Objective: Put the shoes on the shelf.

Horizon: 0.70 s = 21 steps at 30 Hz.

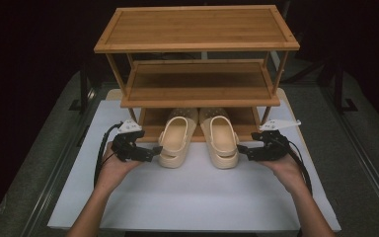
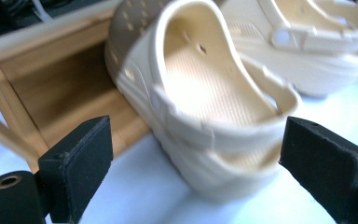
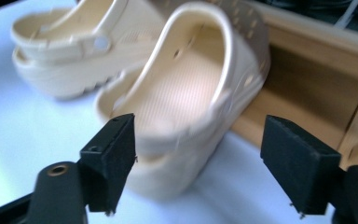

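Two cream clogs lie side by side, toes on the bottom shelf [image 1: 150,118] of a bamboo shoe rack [image 1: 197,29], heels out over the white mat [image 1: 192,192]. My left gripper [image 1: 155,154] is at the outer side of the left clog [image 1: 176,140]. In the left gripper view its jaws stand wide on either side of that clog's heel [image 2: 205,107], with the pads off it. My right gripper [image 1: 241,150] mirrors this beside the right clog [image 1: 220,140]. In the right gripper view the heel [image 3: 186,93] is in front of the open jaws, untouched.
The rack has three tiers; the middle shelf [image 1: 200,86] hangs low over the clogs' toes. Its slanted legs [image 1: 116,74] stand close to each gripper. The white mat has free room in front, and dark floor surrounds the table.
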Each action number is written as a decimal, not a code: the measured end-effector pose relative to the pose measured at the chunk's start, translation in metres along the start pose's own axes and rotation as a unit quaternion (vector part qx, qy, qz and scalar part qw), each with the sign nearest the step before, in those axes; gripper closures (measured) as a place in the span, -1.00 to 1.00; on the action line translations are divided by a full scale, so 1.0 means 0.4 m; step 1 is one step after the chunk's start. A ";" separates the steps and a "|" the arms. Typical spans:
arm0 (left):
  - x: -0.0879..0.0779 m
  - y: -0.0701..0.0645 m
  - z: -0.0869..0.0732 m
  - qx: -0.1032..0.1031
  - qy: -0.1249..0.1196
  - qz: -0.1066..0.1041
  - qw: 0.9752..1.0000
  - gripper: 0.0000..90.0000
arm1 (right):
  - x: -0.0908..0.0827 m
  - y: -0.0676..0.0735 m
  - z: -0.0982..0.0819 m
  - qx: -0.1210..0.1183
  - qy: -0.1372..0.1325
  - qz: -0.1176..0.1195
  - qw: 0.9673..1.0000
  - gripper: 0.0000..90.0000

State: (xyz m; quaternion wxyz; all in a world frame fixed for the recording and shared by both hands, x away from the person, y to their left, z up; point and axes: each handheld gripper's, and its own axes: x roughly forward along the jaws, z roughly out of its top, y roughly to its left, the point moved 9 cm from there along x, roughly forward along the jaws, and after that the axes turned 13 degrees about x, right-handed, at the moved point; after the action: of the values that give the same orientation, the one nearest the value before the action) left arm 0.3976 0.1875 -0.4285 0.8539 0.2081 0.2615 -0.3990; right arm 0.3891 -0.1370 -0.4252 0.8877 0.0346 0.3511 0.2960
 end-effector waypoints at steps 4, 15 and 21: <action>0.008 -0.027 -0.049 0.004 0.015 -0.021 1.000 -0.97 | 0.003 -0.002 -0.059 -0.008 0.021 0.009 1.000 -0.56; 0.094 -0.081 -0.106 0.029 0.051 -0.050 0.997 -1.00 | 0.092 0.003 -0.155 -0.019 0.077 0.035 0.996 -0.71; 0.141 -0.084 -0.096 0.039 0.056 -0.052 0.996 -1.00 | 0.121 0.010 -0.147 -0.025 0.080 0.044 0.996 -0.69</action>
State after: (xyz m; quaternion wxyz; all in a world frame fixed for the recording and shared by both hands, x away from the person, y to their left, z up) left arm 0.3911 0.1569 -0.4977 0.8071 0.2495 0.3031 -0.4409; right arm 0.3772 -0.1157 -0.4976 0.8435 0.0044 0.4118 0.3449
